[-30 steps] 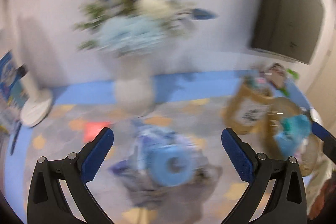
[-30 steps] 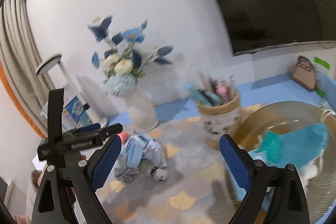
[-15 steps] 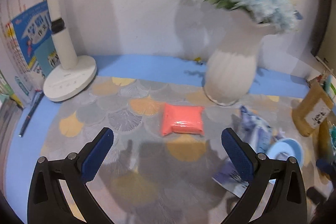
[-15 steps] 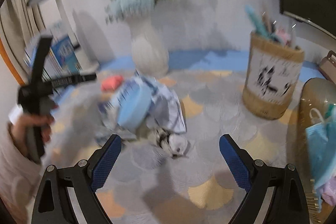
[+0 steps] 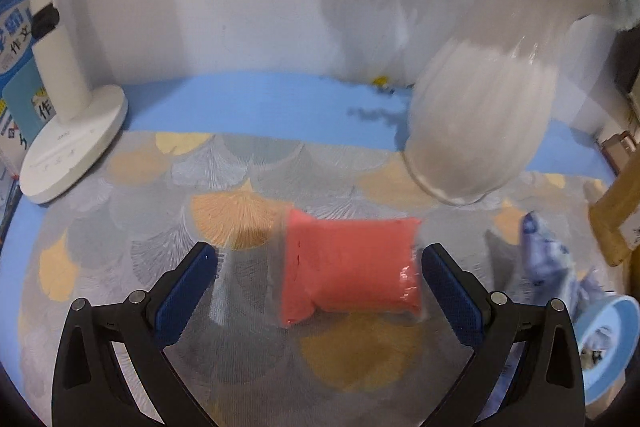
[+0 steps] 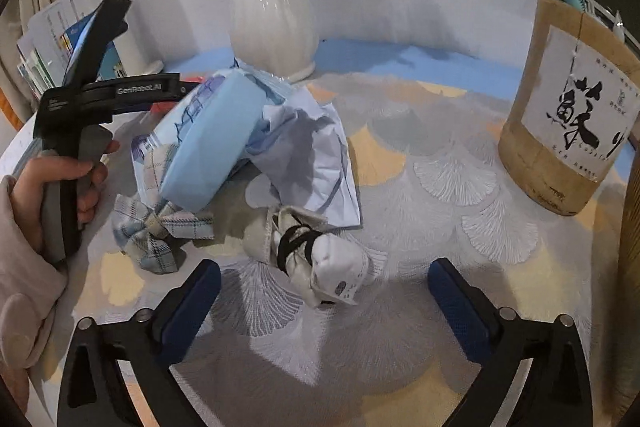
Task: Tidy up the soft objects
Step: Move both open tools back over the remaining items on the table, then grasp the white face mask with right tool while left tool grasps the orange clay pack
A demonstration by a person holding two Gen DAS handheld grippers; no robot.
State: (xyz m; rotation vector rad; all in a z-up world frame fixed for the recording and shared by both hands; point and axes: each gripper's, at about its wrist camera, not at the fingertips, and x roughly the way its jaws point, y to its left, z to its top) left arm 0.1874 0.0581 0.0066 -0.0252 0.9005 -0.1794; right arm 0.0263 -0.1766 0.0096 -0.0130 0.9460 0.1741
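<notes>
The left gripper hung over a coral-red soft packet in clear film that lay flat on the fan-patterned mat; its blue pads stood spread wide, one well to the left of the packet and the other just beside its right end, neither pressing on it. The right gripper pointed down at a small rolled bundle of pale cloth bound with a black band; its jaws were opening to their widest with the bundle ahead of the tips and nothing between them. Behind that bundle sat a heap: a light-blue padded round leaning on crumpled blue-and-white fabric, with a checked bow at its foot. A white ribbed vase stood at the back, a lamp base to the left, a bamboo pen holder to the right.

To my eye both hands were lining up for a pick, the left on the packet and the right on the bundle. The left looked off-centre; I would have slid it right until the packet sat midway between the pads, then lowered until the tips nearly met the mat before closing, since slick film over a soft filling may squirm out of a high pinch. The right needed to go forward and down to straddle the bundle across its narrow waist near the band, and to close gently so the roll stayed tied.
</notes>
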